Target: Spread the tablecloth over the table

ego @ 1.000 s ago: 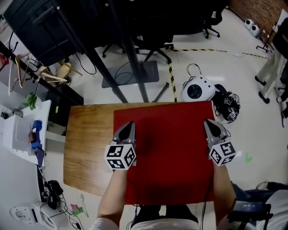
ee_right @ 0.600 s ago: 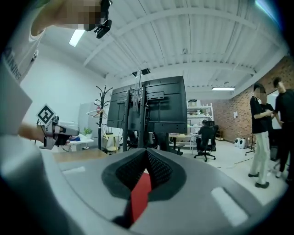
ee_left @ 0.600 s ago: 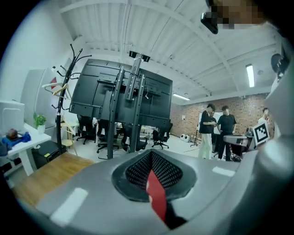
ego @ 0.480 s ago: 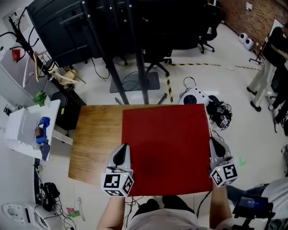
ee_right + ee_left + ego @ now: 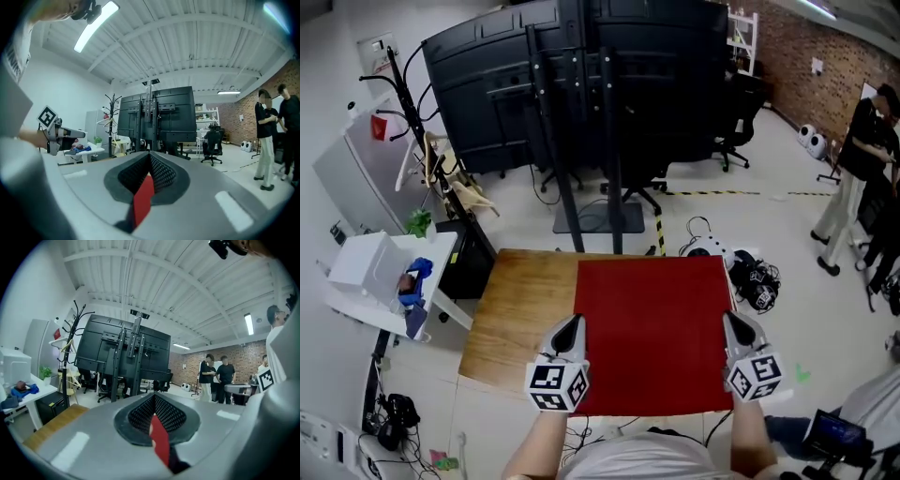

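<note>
The red tablecloth (image 5: pixel 654 333), draped over the right part of the table (image 5: pixel 525 300) with bare wood at its 9 o'clock, looks light and limp (apt to sag between holds), so the left gripper (image 5: pixel 572 323) and right gripper (image 5: pixel 732 321), each clamped on its near edge at 7 and 5 o'clock, seem well placed.

Left gripper (image 5: pixel 573 322): grey shell, tapering to a narrow nose.
Right gripper (image 5: pixel 734 320): same grey, same taper.
Pads (image 5: pixel 165 411): black, with a dotted mesh texture.
Cubes (image 5: pixel 556 386): white, black square markers on every face we can see.
Shirt (image 5: pixel 637 461): light grey, right at the bottom edge.
Cable (image 5: pixel 715 424): thin, black, under the right cube.
</note>
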